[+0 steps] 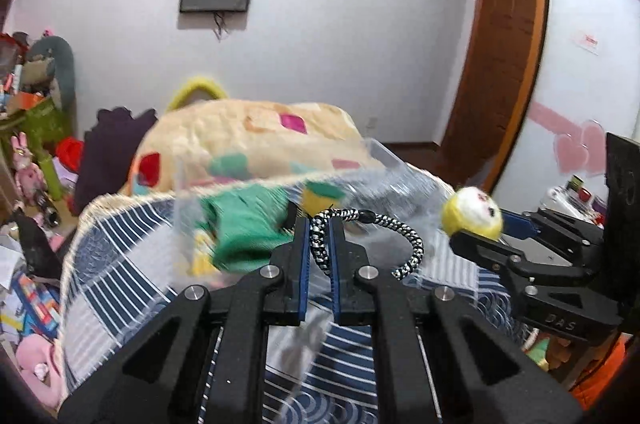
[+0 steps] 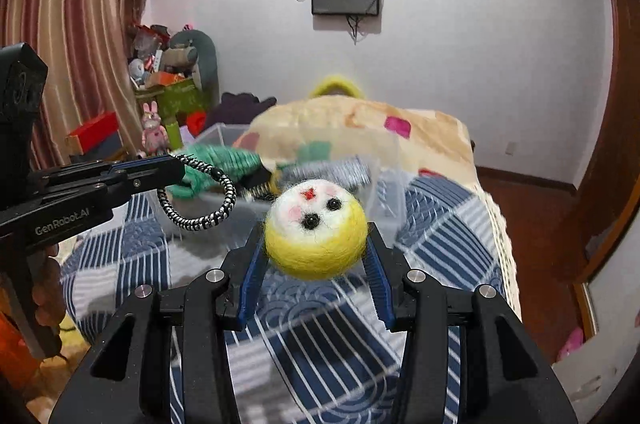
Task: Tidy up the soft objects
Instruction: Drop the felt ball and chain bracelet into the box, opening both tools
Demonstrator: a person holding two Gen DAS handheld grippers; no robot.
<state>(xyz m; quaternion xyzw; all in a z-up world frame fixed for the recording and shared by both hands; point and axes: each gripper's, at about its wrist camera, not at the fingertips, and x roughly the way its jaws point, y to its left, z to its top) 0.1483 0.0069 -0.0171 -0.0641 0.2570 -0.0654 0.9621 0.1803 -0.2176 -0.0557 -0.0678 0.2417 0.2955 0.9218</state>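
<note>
My left gripper is shut on a black-and-white braided hair tie, whose loop hangs to the right; both show in the right wrist view, the gripper and the hair tie. My right gripper is shut on a yellow-and-white felt ball with a face; in the left wrist view the gripper and ball are at the right. Both are held above the bed, near a clear plastic bin holding a green soft item.
A blue-and-white striped quilt covers the bed. A beige blanket with coloured patches lies behind the bin. Cluttered toys and boxes stand at the left. A wooden wardrobe is at the right.
</note>
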